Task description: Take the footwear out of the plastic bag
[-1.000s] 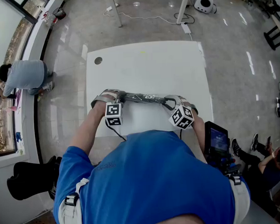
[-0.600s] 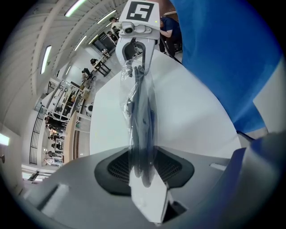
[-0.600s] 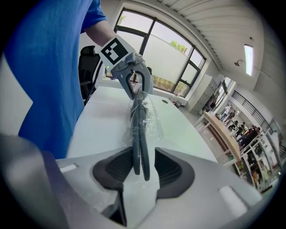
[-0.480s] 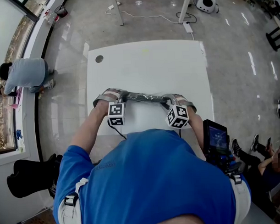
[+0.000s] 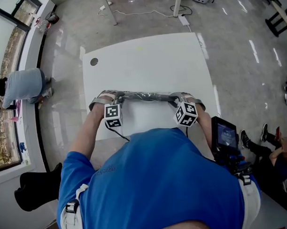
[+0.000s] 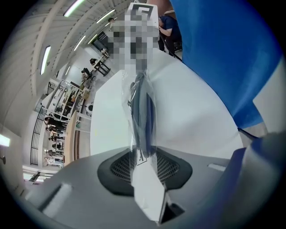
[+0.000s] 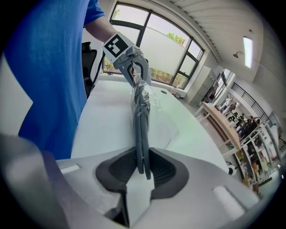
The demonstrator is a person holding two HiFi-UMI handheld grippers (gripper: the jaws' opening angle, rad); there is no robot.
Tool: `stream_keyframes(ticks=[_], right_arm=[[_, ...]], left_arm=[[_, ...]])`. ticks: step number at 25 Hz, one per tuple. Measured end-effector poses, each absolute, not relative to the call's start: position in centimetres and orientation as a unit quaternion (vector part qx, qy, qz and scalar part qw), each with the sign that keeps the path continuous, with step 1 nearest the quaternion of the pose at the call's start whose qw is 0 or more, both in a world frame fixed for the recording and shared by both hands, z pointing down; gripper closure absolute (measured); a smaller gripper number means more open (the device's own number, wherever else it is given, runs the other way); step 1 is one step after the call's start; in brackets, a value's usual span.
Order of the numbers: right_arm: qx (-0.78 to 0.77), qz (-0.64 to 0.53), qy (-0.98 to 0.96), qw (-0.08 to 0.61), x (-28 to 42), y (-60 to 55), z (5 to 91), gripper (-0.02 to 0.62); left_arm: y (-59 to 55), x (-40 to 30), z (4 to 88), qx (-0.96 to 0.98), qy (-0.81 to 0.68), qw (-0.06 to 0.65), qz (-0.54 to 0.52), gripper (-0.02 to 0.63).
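A clear plastic bag (image 5: 144, 95) with flat dark grey footwear (image 7: 142, 127) inside hangs stretched just above the white table (image 5: 146, 64) between my two grippers. My left gripper (image 5: 114, 99) holds its left end. In the left gripper view the jaws (image 6: 142, 157) are closing, and the pads press on the clear bag (image 6: 141, 112). My right gripper (image 5: 178, 99) holds the other end. Its jaws (image 7: 142, 166) are closing too, with the dark footwear's end pinched between the pads. The left gripper (image 7: 132, 60) shows at the bag's far end in the right gripper view.
The table has a round hole (image 5: 93, 61) near its far left corner. A person (image 5: 21, 86) crouches by the window at the left. A device with a lit screen (image 5: 224, 136) stands at my right. Table legs and cables (image 5: 130, 13) are on the floor beyond.
The bag with the footwear now lies straighter and tauter between the two grippers. The right gripper shifted slightly inward, then back out; the left gripper barely moved.
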State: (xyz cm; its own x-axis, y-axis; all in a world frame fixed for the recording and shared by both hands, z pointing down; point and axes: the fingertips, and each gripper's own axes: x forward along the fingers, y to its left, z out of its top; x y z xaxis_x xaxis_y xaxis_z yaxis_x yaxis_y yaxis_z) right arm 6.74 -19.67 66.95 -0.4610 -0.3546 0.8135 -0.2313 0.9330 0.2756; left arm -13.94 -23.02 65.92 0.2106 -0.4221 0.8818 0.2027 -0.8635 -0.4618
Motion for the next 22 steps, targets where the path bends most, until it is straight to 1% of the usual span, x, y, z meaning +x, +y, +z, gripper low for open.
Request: stream_keyframes(ticks=[6, 8, 9, 12, 15, 16, 17, 19, 22], right_arm=[[0.174, -0.066, -0.852, 0.489, 6.7, -19.9, 67.0, 0.487], [0.178, -0.072, -0.853, 0.486, 6.1, -20.4, 66.5, 0.45], [0.178, -0.074, -0.854, 0.484, 5.7, -20.5, 66.3, 0.443], [0.165, -0.086, -0.855, 0.484, 4.5, -20.6, 66.0, 0.442], [0.147, -0.106, -0.845, 0.503, 3.7, -20.4, 66.5, 0.442], [0.143, -0.113, -0.84, 0.511, 3.6, -20.4, 66.7, 0.444], [0.14, -0.119, -0.835, 0.518, 3.6, -20.4, 66.9, 0.459], [0.14, -0.129, -0.83, 0.525, 3.7, -20.4, 67.0, 0.508], [0.144, -0.13, -0.826, 0.529, 4.2, -20.6, 67.0, 0.517]], left_arm=[[-23.2, -13.1, 65.7, -0.739, 0.073, 0.253, -0.62, 0.502], [-23.3, -13.2, 65.5, -0.74, 0.074, 0.253, -0.619, 0.503], [-23.2, -13.1, 65.4, -0.74, 0.074, 0.253, -0.618, 0.505], [-22.9, -12.7, 65.1, -0.743, 0.07, 0.248, -0.618, 0.505], [-22.6, -12.2, 64.8, -0.742, 0.07, 0.251, -0.617, 0.506], [-22.5, -12.2, 64.7, -0.742, 0.07, 0.252, -0.617, 0.505], [-22.5, -12.1, 64.7, -0.742, 0.071, 0.253, -0.617, 0.505], [-22.4, -12.3, 64.9, -0.742, 0.072, 0.251, -0.618, 0.506], [-22.4, -13.0, 65.6, -0.738, 0.075, 0.249, -0.622, 0.522]])
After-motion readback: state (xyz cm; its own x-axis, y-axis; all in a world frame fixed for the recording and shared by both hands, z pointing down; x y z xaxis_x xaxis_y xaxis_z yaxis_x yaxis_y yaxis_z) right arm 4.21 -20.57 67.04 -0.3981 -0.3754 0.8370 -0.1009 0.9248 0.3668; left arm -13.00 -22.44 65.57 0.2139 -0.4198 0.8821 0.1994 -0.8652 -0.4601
